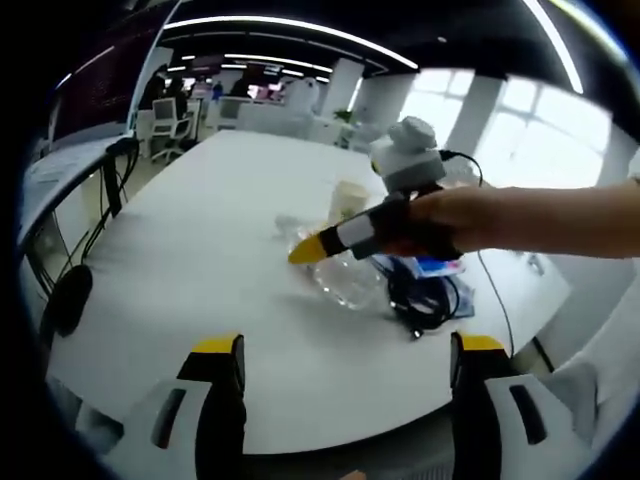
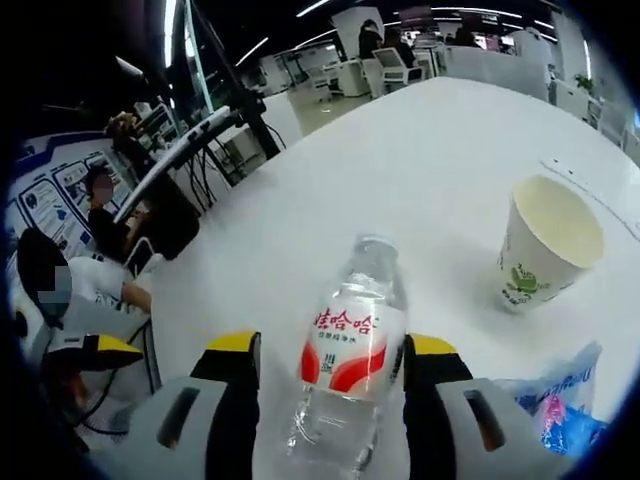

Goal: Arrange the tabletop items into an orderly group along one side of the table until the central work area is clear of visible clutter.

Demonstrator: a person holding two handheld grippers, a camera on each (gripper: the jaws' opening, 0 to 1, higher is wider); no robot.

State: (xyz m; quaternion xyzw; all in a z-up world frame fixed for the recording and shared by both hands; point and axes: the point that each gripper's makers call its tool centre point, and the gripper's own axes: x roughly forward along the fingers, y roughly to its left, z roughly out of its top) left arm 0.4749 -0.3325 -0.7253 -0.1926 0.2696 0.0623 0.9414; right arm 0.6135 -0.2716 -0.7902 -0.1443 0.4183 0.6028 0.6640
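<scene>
Jaws of the left gripper (image 1: pixel 345 375) stand spread over bare white table (image 1: pixel 200 230). Farther right, the right gripper (image 2: pixel 330 365) brackets a clear water bottle (image 2: pixel 350 350) (contact uncertain), paper cup (image 2: pixel 545 245) beyond.

A clear plastic water bottle (image 2: pixel 352 345) with a red-and-white label lies between my right jaws, cap pointing away from me. Beyond my right-hand jaw a white paper cup (image 2: pixel 546 242) stands upright and open, and a blue-printed plastic packet (image 2: pixel 555 400) lies just beside that jaw.
</scene>
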